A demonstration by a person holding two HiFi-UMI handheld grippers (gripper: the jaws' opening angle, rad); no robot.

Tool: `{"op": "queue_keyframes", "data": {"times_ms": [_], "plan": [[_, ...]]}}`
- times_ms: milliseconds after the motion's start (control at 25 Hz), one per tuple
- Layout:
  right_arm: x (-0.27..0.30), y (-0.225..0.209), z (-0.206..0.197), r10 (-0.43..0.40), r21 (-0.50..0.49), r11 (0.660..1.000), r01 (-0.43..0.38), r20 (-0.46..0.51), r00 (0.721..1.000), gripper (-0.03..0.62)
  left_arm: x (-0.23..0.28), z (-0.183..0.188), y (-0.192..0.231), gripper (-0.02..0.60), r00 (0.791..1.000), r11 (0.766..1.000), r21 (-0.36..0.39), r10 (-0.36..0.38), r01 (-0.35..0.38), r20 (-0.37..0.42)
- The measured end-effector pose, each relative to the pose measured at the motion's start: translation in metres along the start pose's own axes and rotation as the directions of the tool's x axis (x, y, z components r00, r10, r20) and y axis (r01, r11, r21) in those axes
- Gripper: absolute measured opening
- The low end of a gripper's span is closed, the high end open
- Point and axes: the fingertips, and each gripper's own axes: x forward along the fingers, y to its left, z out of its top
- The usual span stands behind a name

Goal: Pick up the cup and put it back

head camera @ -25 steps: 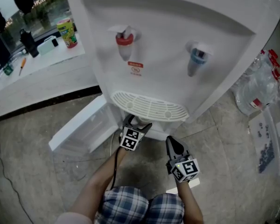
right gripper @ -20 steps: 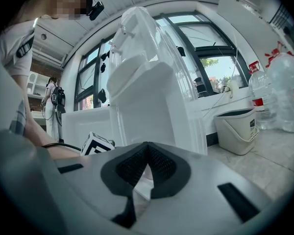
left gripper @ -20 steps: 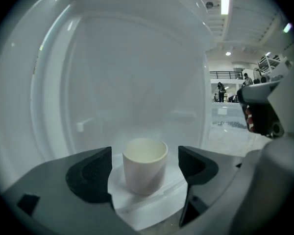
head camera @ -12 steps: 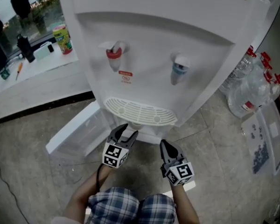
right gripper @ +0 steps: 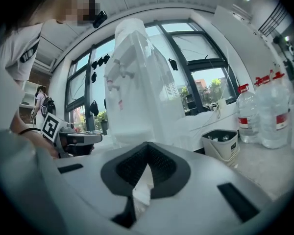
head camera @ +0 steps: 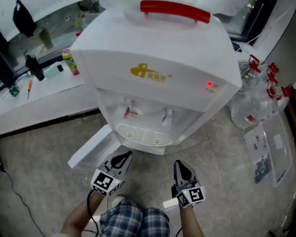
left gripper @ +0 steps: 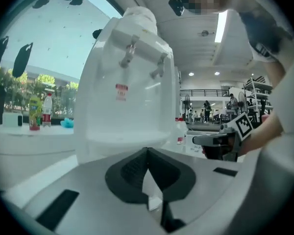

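Note:
No cup shows in any view. A white water dispenser (head camera: 158,68) with a red handle (head camera: 175,10) stands in front of me, its drip tray (head camera: 143,135) below the two taps. My left gripper (head camera: 124,155) is held low before the dispenser's base, shut, with nothing between its jaws. My right gripper (head camera: 179,164) hangs beside it to the right, also shut and empty. In the left gripper view the dispenser (left gripper: 130,82) rises past the shut left gripper (left gripper: 147,151). In the right gripper view the right gripper (right gripper: 147,146) is shut too, with the dispenser (right gripper: 132,82) ahead.
The dispenser's lower door (head camera: 91,147) hangs open to the left. Large water bottles (head camera: 251,98) stand at the right, with a clear box of small parts (head camera: 266,152) on the floor. A white counter (head camera: 39,88) with a green bottle (head camera: 73,63) runs along the left. A small bin (right gripper: 220,143) sits right of the dispenser.
The left jaws were open and have shut on nothing. Both grippers have drawn back from the dispenser's base, and the head view has risen so the dispenser's top shows.

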Motion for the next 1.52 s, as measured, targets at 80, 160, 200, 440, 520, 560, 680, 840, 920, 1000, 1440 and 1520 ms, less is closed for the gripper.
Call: {"op": "queue_keyframes", "data": {"times_ms": [80, 160, 200, 440, 520, 560, 680, 840, 920, 1000, 1440, 1520], "plan": [[-0.014, 0.006, 0.041, -0.031, 0.005, 1.0, 0.031, -0.009, 0.999, 0.017, -0.014, 0.04, -0.003, 0.026, 1.0, 1.0, 0.0, 0.017, -0.017, -0.009], [-0.025, 0.016, 0.085, -0.052, -0.022, 0.998, 0.052, -0.011, 0.999, 0.017, -0.028, 0.086, -0.004, 0.026, 0.999, 0.999, -0.013, 0.045, -0.045, -0.009], [-0.03, 0.021, 0.109, -0.056, -0.034, 0.998, 0.055, -0.007, 0.998, 0.017, -0.035, 0.111, -0.006, 0.025, 0.998, 0.998, -0.011, 0.059, -0.059, -0.007], [-0.075, 0.033, 0.274, -0.078, 0.014, 0.997, 0.078, 0.002, 0.997, 0.017, -0.066, 0.28, -0.046, 0.025, 0.992, 0.992, 0.037, 0.122, -0.121, -0.041], [-0.083, 0.044, 0.324, -0.09, 0.007, 0.996, 0.09, 0.0, 0.996, 0.017, -0.079, 0.329, -0.047, 0.025, 0.99, 0.991, 0.032, 0.133, -0.132, -0.039], [-0.087, 0.051, 0.348, -0.095, 0.003, 0.995, 0.095, 0.0, 0.995, 0.017, -0.086, 0.352, -0.047, 0.025, 0.989, 0.99, 0.029, 0.142, -0.141, -0.037], [-0.099, 0.073, 0.409, -0.115, 0.002, 0.993, 0.115, 0.011, 0.993, 0.017, -0.111, 0.407, -0.042, 0.025, 0.987, 0.987, 0.031, 0.157, -0.157, -0.027], [-0.111, 0.086, 0.479, -0.128, -0.003, 0.992, 0.128, 0.054, 0.99, 0.017, -0.125, 0.466, -0.043, 0.025, 0.989, 0.989, 0.018, 0.147, -0.148, 0.013], [-0.121, 0.087, 0.513, -0.135, -0.011, 0.991, 0.136, 0.064, 0.989, 0.015, -0.129, 0.505, -0.049, 0.025, 0.989, 0.989, 0.024, 0.143, -0.144, 0.033], [-0.131, 0.089, 0.541, -0.145, -0.014, 0.989, 0.146, 0.073, 0.987, 0.017, -0.132, 0.538, -0.055, 0.025, 0.99, 0.99, 0.03, 0.137, -0.138, 0.047], [-0.152, 0.109, 0.602, -0.172, -0.094, 0.978, 0.186, 0.142, 0.975, 0.017, -0.146, 0.598, -0.063, 0.025, 0.983, 0.986, 0.045, 0.156, -0.162, 0.1], [-0.155, 0.106, 0.605, -0.18, -0.08, 0.978, 0.194, 0.155, 0.971, 0.015, -0.146, 0.599, -0.061, 0.025, 0.981, 0.985, 0.042, 0.165, -0.17, 0.1]]}}
